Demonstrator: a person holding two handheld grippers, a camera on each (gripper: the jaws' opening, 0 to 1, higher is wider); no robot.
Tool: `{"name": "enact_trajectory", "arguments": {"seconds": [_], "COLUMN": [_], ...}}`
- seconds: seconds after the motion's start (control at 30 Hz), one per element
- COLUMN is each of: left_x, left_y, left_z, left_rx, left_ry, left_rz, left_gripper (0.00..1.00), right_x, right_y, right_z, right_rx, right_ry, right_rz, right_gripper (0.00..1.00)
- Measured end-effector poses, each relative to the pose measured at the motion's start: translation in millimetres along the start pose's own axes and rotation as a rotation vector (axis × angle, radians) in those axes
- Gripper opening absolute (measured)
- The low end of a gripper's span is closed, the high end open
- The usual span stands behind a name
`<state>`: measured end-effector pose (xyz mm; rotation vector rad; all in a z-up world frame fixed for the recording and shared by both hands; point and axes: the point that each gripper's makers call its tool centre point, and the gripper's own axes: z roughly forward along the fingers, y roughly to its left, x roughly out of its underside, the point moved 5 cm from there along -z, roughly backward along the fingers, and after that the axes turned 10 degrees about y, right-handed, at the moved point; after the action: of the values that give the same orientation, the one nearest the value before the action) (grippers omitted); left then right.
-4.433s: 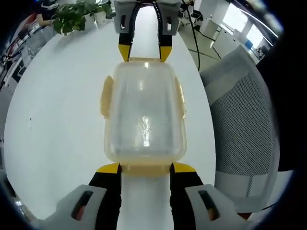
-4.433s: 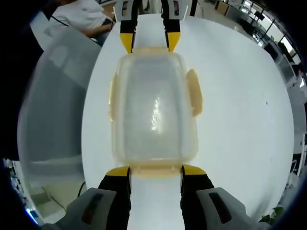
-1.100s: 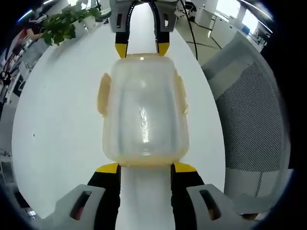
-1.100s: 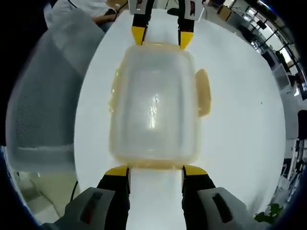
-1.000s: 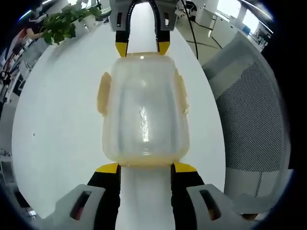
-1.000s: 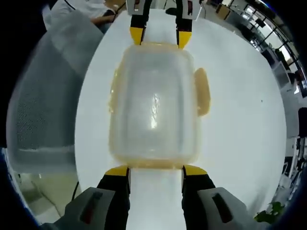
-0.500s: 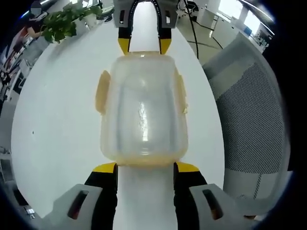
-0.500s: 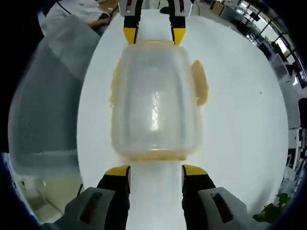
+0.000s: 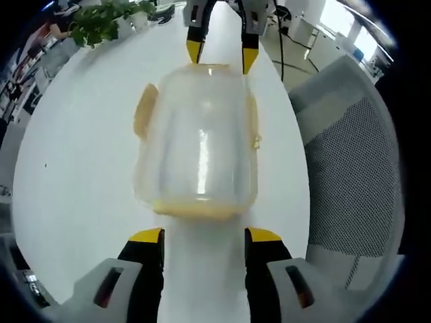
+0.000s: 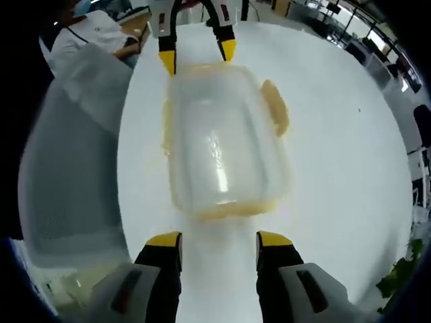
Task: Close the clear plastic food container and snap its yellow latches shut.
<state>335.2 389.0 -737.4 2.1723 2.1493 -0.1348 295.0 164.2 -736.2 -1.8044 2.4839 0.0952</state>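
The clear plastic food container (image 9: 199, 134) lies on the white table (image 9: 74, 168) with its lid on. One yellow side latch (image 9: 143, 111) flares outward; the opposite side latch (image 9: 254, 131) lies flat against the wall. My left gripper (image 9: 205, 235) stands open a short gap back from the near end latch (image 9: 195, 208). In the right gripper view, the container (image 10: 225, 141) lies ahead of my open right gripper (image 10: 219, 240), which holds nothing. The flared latch (image 10: 276, 108) sticks out on the right there. Each gripper shows at the container's far end: right gripper (image 9: 222, 54), left gripper (image 10: 197, 57).
A grey mesh office chair (image 9: 343, 168) stands close against the table edge, also seen as the chair (image 10: 67, 168). A potted plant (image 9: 101, 17) sits at the table's far side. A person in white (image 10: 94, 37) sits beyond the chair.
Both grippers have drawn back from the container's ends, where their tips were touching the end latches; a gap of table now shows in front of each. The container stays put.
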Motion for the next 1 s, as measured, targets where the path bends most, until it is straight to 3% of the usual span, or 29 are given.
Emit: {"name": "enact_trajectory", "arguments": {"seconds": [0.13,0.3,0.6,0.77,1.0], "left_x": [3.5,2.7,0.2,1.5,0.4], "left_y": [0.4,-1.5,-8.7,-8.6,-1.3], "left_z": [-4,-12,-18,-19,-21], "left_rx": [0.016,0.072,0.124,0.112,0.152], "left_ry": [-0.006,-0.059,-0.097,-0.093,-0.175], "left_rz": [-0.071,-0.193,-0.301,-0.334,-0.521], "left_gripper": [0.46,0.47,0.45,0.46,0.46], "right_x": [0.6,1.8,0.7,-4.7,-9.6], "right_y": [-1,-3,3,1,-2], "right_z": [-5,-13,-19,-23,-25], "right_rx": [-0.008,-0.016,-0.050,-0.063,-0.062], "right_ry": [-0.033,-0.067,-0.095,-0.131,-0.137], "right_rz": [0.054,0.134,0.220,0.304,0.366], "right_gripper": [0.42,0.42,0.41,0.38,0.37]}}
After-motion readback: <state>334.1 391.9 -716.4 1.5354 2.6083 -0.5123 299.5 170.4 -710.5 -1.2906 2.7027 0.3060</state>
